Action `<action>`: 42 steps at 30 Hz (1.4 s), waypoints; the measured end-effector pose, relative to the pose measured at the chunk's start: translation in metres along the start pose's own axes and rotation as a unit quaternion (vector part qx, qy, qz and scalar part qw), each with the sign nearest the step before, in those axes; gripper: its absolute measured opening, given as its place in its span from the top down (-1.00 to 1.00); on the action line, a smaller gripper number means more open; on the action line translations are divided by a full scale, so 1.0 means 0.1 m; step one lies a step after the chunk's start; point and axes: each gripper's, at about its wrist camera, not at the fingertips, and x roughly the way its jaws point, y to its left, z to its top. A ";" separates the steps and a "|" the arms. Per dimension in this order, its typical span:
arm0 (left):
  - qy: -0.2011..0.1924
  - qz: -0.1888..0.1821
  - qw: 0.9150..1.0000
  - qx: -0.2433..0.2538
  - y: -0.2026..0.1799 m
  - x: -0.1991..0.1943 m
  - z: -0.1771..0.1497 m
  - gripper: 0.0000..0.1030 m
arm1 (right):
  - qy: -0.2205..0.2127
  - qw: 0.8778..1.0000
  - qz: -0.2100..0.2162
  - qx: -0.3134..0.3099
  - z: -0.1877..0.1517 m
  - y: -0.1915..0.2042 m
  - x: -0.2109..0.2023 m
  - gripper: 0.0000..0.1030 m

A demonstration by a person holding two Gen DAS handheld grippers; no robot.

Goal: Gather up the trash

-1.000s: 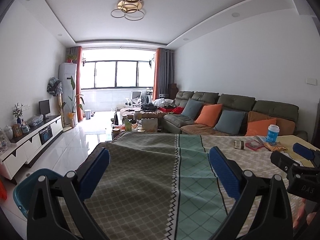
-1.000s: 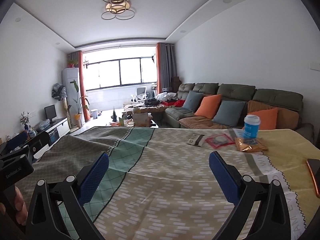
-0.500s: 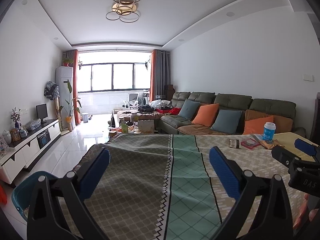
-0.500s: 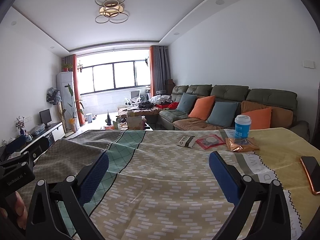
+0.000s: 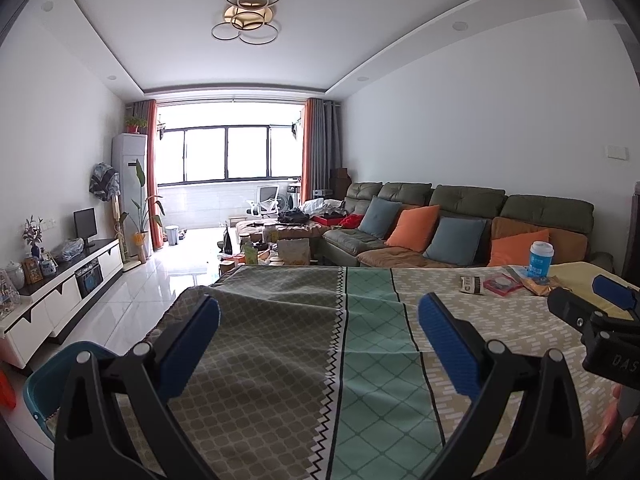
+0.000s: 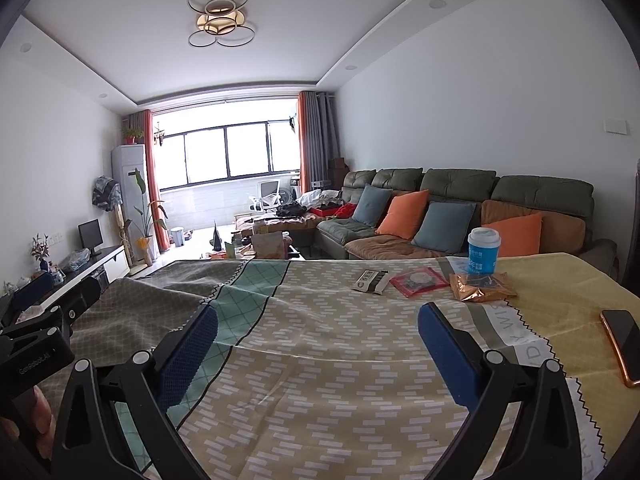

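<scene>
Trash lies in a row at the far right of the table: a white and black wrapper, a red packet, a crumpled gold wrapper and a blue paper cup standing upright. The left wrist view shows the same cup and wrappers far to the right. My right gripper is open over the cloth, short of the trash, nothing between its fingers. My left gripper is open over the left half of the table, also holding nothing.
A patterned cloth covers the table. A phone lies near the right edge. A teal bin stands on the floor at the left. Beyond the table are a sofa, a low cluttered table and a TV cabinet.
Both views have swung left and slightly down, so the trash sits further right in the left wrist view. Both grippers stay open and nothing was picked up.
</scene>
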 end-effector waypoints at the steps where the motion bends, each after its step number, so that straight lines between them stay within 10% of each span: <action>1: 0.000 0.001 1.000 -0.001 0.00 0.00 0.00 -0.93 | 0.000 1.000 0.000 0.000 0.00 0.00 -0.01 -0.93; 42: -0.002 0.008 1.000 -0.003 0.01 0.01 0.01 -0.93 | -0.002 1.000 0.002 0.002 0.00 0.01 -0.03 -0.93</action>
